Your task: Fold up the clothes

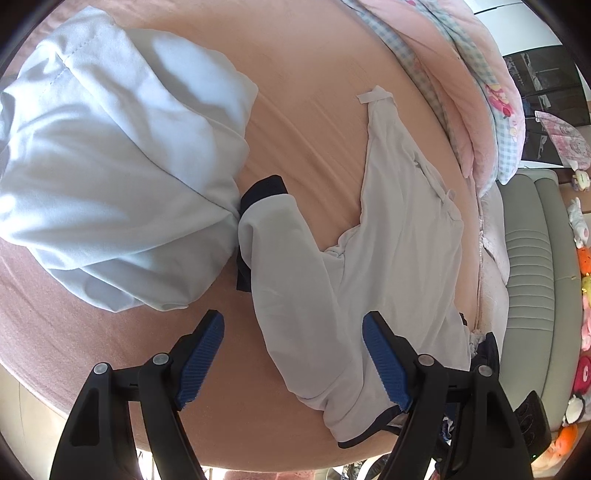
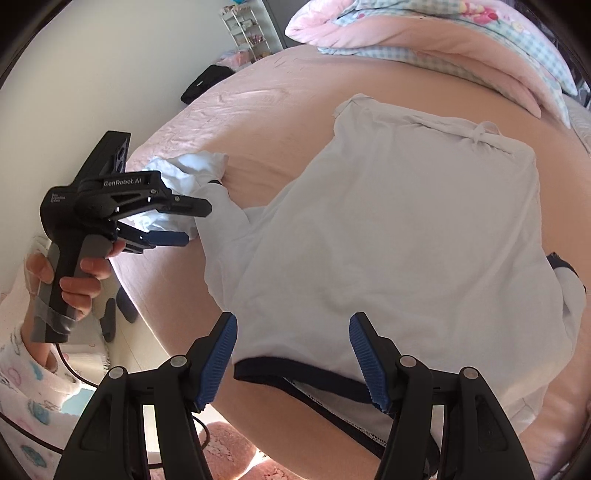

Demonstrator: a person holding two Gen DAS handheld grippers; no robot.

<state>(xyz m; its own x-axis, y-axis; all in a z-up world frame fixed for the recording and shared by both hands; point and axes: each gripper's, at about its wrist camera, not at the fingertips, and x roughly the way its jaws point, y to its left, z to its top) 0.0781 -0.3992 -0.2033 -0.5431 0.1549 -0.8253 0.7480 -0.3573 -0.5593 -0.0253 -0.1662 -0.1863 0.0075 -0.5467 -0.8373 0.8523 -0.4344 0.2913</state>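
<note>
A white shirt (image 1: 399, 229) with navy trim lies spread on the pink bed sheet (image 1: 314, 74). Its sleeve, ending in a navy cuff (image 1: 266, 188), runs between the fingers of my left gripper (image 1: 293, 325), which is open just above it. A crumpled pale blue garment (image 1: 110, 166) lies to the left, touching the cuff. In the right wrist view the shirt (image 2: 388, 229) fills the middle, its navy hem (image 2: 295, 373) nearest. My right gripper (image 2: 291, 325) hangs open over that hem. The left gripper (image 2: 195, 221) shows at the left, open over the sleeve.
A pink and checked quilt (image 2: 424, 33) is bunched at the bed's far side. A grey padded headboard (image 1: 532, 258) and plush toys (image 1: 583, 258) lie to the right. A black item (image 2: 205, 85) sits at the bed's far edge. A hand (image 2: 81, 280) holds the left gripper.
</note>
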